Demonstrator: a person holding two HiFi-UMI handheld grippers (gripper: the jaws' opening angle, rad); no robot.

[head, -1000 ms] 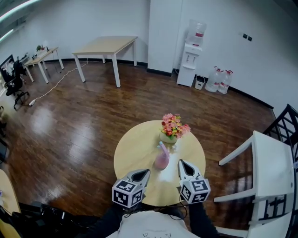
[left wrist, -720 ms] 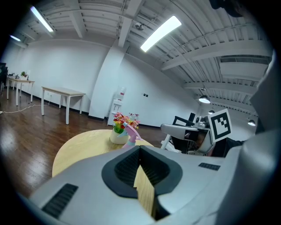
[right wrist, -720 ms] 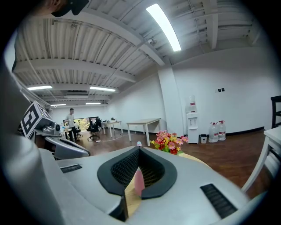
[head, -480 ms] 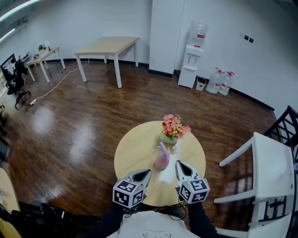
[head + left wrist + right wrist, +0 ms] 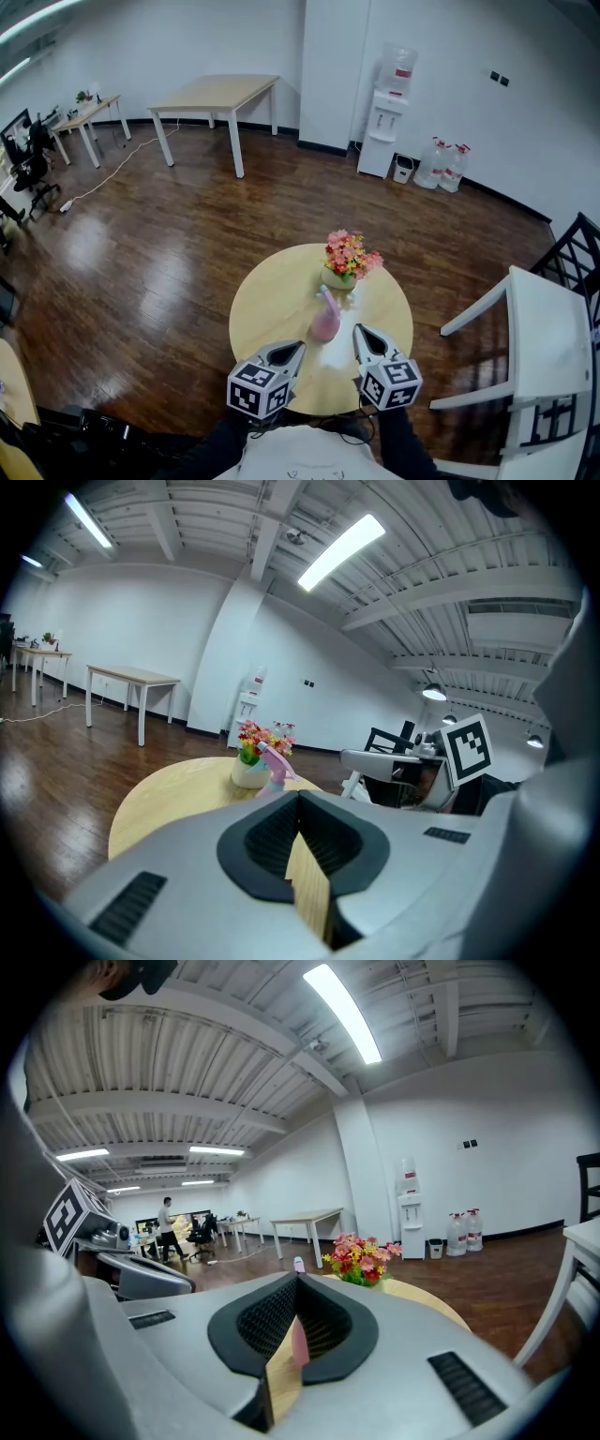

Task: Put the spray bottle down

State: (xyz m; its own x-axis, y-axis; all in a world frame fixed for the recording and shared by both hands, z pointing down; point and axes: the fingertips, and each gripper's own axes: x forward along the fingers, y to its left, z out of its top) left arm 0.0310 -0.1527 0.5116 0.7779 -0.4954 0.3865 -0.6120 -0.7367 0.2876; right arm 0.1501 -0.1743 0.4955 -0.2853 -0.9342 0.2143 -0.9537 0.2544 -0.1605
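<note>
A pink spray bottle (image 5: 325,322) stands upright on the round wooden table (image 5: 272,300), just in front of a white pot of pink and red flowers (image 5: 349,258). My left gripper (image 5: 296,346) is at the table's near edge, shut and holding nothing, a little left of the bottle. My right gripper (image 5: 358,330) is shut and empty too, close to the bottle's right side without touching it. In the left gripper view the bottle (image 5: 277,766) rises past the closed tips (image 5: 300,796). In the right gripper view its pink body (image 5: 298,1340) shows through the gap behind the tips (image 5: 298,1279).
A white chair (image 5: 534,356) stands right of the table, with a black chair (image 5: 574,253) behind it. Far off are a water dispenser (image 5: 389,112), spare water jugs (image 5: 445,161), a long wooden table (image 5: 217,94) and desks at the left wall. A person (image 5: 166,1225) stands far away.
</note>
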